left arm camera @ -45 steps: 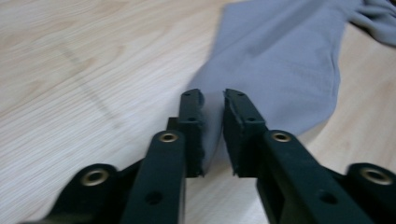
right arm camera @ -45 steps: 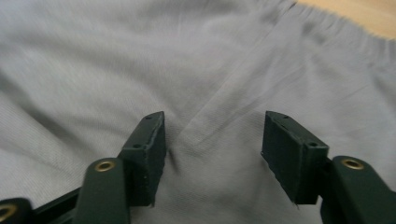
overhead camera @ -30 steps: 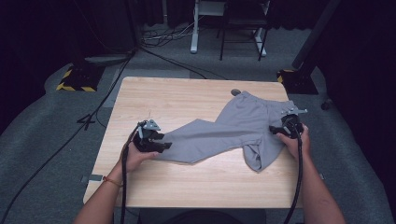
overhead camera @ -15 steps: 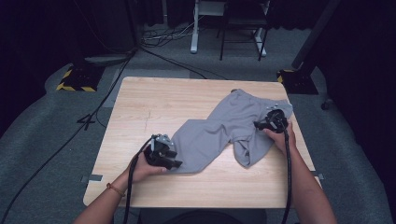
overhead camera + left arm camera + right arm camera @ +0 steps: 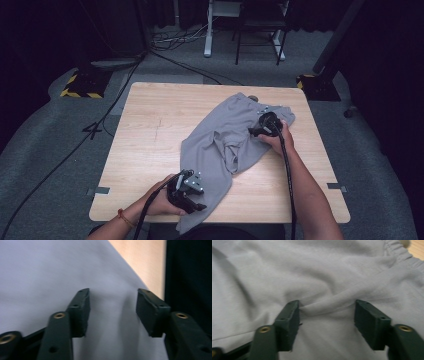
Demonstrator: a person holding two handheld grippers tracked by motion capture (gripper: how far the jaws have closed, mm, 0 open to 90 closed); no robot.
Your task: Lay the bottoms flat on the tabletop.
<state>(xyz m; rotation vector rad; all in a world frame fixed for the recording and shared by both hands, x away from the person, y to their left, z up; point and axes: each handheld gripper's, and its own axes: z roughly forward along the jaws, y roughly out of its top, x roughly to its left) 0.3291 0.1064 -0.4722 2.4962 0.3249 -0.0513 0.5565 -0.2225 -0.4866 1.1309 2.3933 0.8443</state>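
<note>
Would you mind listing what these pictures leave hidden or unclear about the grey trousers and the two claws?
- High view: the trousers' lower hem hangs past the table front edge, cut off.
- High view: the left claw's jaws are too small to judge.
- High view: the right claw's jaws are hidden under the hand.
- Left gripper view: fabric is blurred; no seam readable.
- Right gripper view: the waistband runs off the frame's corner.

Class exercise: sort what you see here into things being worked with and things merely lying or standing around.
In use:
grey trousers
left gripper, open
right gripper, open
wooden table

Just around:
black-and-yellow floor block
floor cables
white stand
</note>
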